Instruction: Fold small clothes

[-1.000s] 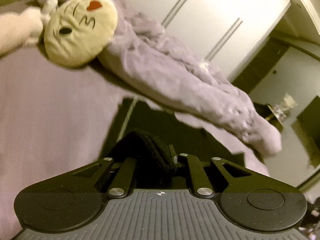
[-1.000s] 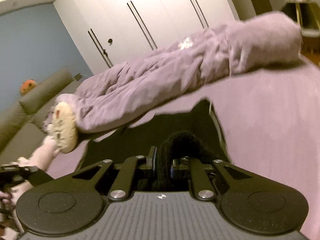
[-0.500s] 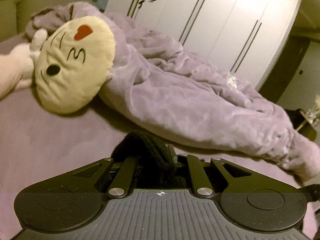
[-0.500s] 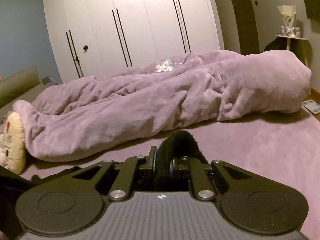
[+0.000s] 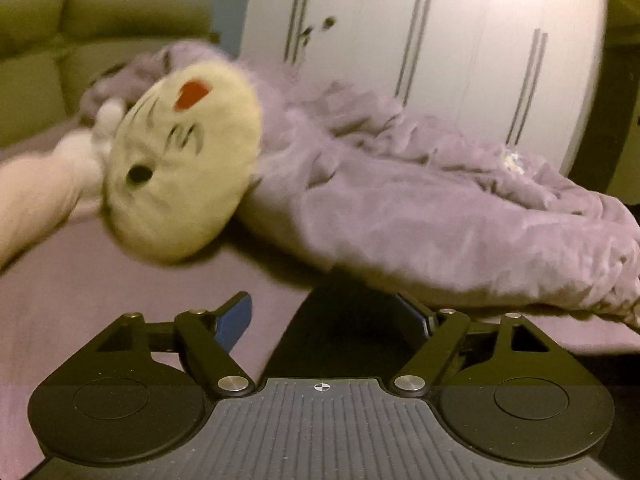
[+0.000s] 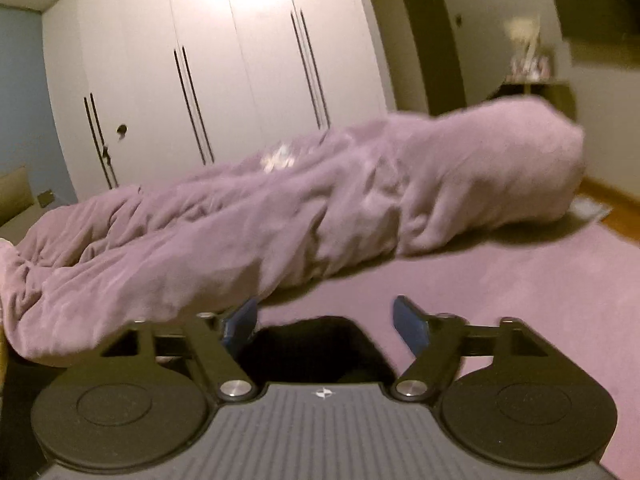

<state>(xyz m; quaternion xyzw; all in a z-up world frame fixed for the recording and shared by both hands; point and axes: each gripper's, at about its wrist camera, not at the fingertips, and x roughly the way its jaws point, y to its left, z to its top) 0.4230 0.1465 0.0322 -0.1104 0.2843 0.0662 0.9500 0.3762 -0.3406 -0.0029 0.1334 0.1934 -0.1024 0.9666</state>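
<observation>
A small black knitted garment (image 5: 340, 340) lies flat on the mauve bed cover (image 5: 100, 280), filling the gap between the blue-padded fingers (image 5: 234, 322) of the left hand-held gripper (image 5: 326, 320). Those jaws have just been opening and now stand wide, the pads clear of the dark cloth. In the right wrist view the same black garment (image 6: 308, 344) sits at 6 o'clock, low between the spread blue fingers (image 6: 410, 322) of the right hand-held gripper (image 6: 324, 320), whose jaws have likewise just been opening and stand wide, gripping nothing.

Beyond the garment, toward 12 o'clock, a long rumpled mauve plush blanket (image 5: 420, 200) stretches across the bed from 10 o'clock to 3 o'clock in the left view; in the right view that blanket (image 6: 280, 220) runs from 9 o'clock to 2 o'clock. A round cream plush pillow with a stitched cat face and a red patch (image 5: 180, 168) rests against the blanket's end at 10 o'clock, with a pale plush limb (image 5: 44, 188) reaching out at 9 o'clock. Behind stand white wardrobe doors with long dark handles (image 6: 240, 80), an olive padded headboard (image 5: 100, 40) at 11 o'clock, and a blue wall (image 6: 20, 100). Both views are slightly blurred.
</observation>
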